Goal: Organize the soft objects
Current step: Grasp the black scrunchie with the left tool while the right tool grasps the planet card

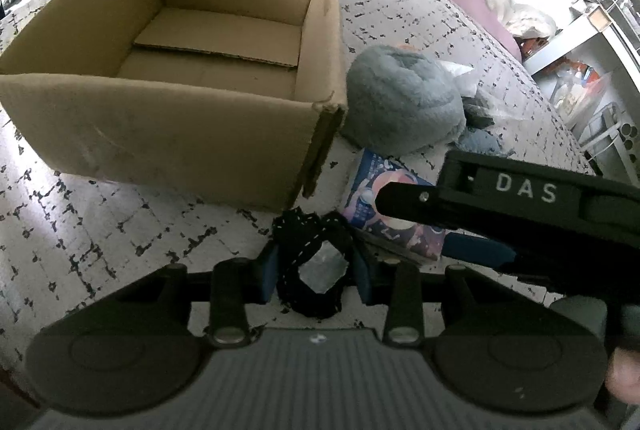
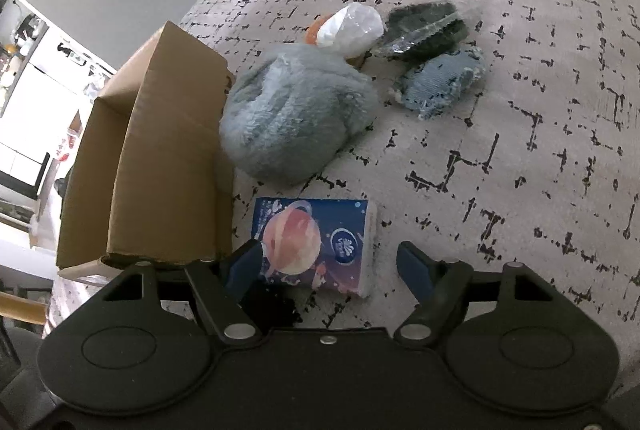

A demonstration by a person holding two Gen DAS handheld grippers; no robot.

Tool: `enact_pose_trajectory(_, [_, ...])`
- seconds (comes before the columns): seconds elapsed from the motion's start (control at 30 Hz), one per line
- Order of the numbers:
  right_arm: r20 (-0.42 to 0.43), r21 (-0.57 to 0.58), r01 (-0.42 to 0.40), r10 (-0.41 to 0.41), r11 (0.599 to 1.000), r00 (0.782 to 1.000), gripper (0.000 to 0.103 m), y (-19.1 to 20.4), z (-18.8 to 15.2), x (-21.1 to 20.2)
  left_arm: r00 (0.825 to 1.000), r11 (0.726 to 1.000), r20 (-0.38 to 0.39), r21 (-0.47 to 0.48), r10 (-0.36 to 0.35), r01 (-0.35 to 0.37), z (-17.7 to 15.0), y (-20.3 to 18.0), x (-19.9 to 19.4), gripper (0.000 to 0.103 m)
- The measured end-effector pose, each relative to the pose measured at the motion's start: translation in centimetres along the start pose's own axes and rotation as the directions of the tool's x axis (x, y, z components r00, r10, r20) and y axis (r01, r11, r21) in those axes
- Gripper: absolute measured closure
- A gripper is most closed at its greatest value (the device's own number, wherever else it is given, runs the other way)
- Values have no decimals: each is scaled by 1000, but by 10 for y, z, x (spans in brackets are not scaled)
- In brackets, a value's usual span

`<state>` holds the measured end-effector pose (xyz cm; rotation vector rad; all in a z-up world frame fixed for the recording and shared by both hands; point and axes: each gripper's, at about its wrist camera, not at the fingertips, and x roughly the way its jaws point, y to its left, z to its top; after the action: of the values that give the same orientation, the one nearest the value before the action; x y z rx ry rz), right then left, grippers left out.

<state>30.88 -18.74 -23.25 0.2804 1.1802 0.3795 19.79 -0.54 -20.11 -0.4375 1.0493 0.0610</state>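
Note:
My left gripper (image 1: 316,270) is shut on a black scrunchie (image 1: 316,262) with white stitching, just in front of an open, empty cardboard box (image 1: 172,134). My right gripper (image 2: 330,262) is open above a blue tissue pack (image 2: 316,242) with a pink planet print; it also shows in the left wrist view (image 1: 404,226). The right gripper's body (image 1: 520,202) crosses the left wrist view. A grey fluffy plush (image 2: 296,114) lies beside the box's side (image 2: 168,166). The scrunchie shows as a dark patch (image 2: 272,306) under the right gripper.
Behind the plush lie a clear plastic bag over something orange (image 2: 348,30), a dark item in plastic wrap (image 2: 424,30) and a denim piece (image 2: 444,78). Everything rests on a patterned bedspread (image 2: 520,150). Cluttered shelves (image 1: 592,62) stand beyond the bed.

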Motion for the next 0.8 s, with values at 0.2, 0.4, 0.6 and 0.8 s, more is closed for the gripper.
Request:
enact_pose_trajectory(0.2, [14,-20,-4,4,1000,1000,67,2,-2,2,1000,1000,15,-3,7,-7,-2,2,-5,66])
enact_pose_trajectory(0.4, [69,-27,-35,37,999,997,83,4,-10,-18,998,1000,56,3,4,-4,-3,6,-21,66])
enact_pose_trajectory(0.6, [150,-17,-24,26,1000,988,87,4,-21,-49,996,999,90,36,-15,11,-3,5,-40,67])
enact_pose_trajectory(0.8, [229,2,-9,9,1000,973,87,6,-29,-80,993,994,111,103,-46,35,1,-6,-63,67])
